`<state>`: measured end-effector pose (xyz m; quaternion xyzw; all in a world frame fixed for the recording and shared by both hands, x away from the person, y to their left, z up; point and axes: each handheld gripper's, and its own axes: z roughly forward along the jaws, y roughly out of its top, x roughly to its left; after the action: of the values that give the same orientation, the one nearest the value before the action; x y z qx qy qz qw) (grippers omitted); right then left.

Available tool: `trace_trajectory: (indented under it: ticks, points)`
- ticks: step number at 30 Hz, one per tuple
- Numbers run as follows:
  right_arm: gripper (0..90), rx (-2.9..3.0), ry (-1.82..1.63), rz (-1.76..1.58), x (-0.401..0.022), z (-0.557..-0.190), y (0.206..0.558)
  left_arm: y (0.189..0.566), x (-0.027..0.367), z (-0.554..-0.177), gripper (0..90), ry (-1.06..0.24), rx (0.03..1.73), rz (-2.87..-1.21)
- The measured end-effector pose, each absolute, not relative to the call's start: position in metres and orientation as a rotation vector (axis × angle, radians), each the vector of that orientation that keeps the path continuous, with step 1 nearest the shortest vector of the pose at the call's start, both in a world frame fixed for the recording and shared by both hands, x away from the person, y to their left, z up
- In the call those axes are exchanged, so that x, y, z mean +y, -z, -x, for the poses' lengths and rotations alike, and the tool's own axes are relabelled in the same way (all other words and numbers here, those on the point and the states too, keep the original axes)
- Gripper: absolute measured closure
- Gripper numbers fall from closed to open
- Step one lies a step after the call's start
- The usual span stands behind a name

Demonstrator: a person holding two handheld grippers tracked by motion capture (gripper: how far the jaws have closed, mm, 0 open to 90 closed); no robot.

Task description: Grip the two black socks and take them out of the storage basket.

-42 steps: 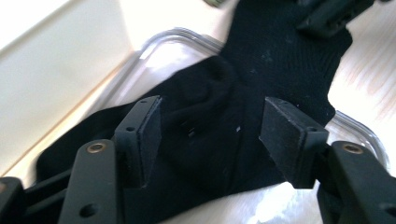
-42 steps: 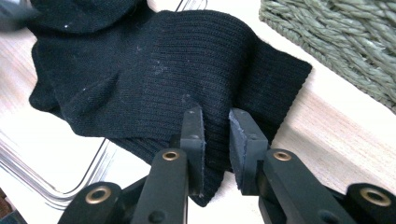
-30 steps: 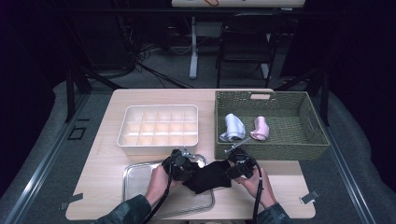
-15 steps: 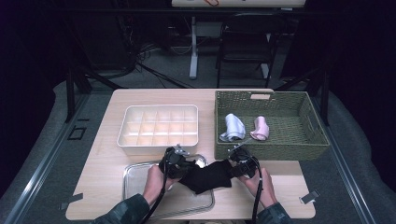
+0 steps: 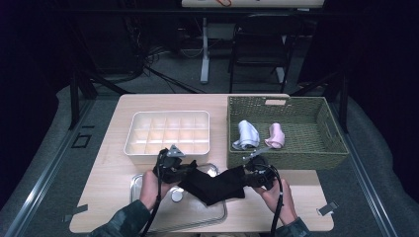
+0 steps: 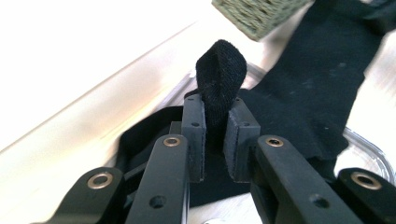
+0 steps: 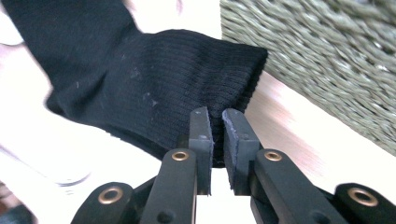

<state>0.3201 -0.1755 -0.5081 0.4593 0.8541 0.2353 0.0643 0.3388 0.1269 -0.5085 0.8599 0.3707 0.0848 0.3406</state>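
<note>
Now my left gripper pinches one end of the black sock. Its jaws have just been closing, and a little fold of sock sticks up between the pads. The sock hangs just over the metal tray, near my side of the table. Its long way runs left to right, from one gripper to the other, a bit slack in the middle. My right gripper pinches the other end, the ribbed cuff. Those jaws have just been closing too, and the cloth sits tight between them. Past it on the far right is the woven basket with a pale blue sock and a pink sock. I think the basket is closer to my right hand.
</note>
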Motion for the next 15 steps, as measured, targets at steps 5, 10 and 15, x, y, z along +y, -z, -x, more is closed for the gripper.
trace_trajectory:
  ticks: [5, 10, 15]
  points:
    - [82.9, 2.611, -0.717, -1.38, -0.168, -0.313, 0.512, 0.513, 0.14, -0.343, 79.9, -0.218, 1.016, -2.237]
    - [79.6, 2.642, -0.676, -1.39, -0.167, -0.316, 0.53, 0.53, 0.142, -0.35, 72.9, -0.205, 1.072, -2.296]
    - [63.2, 2.637, -0.721, -1.431, -0.171, -0.317, 0.533, 0.534, 0.152, -0.355, 54.7, -0.173, 1.135, -2.288]
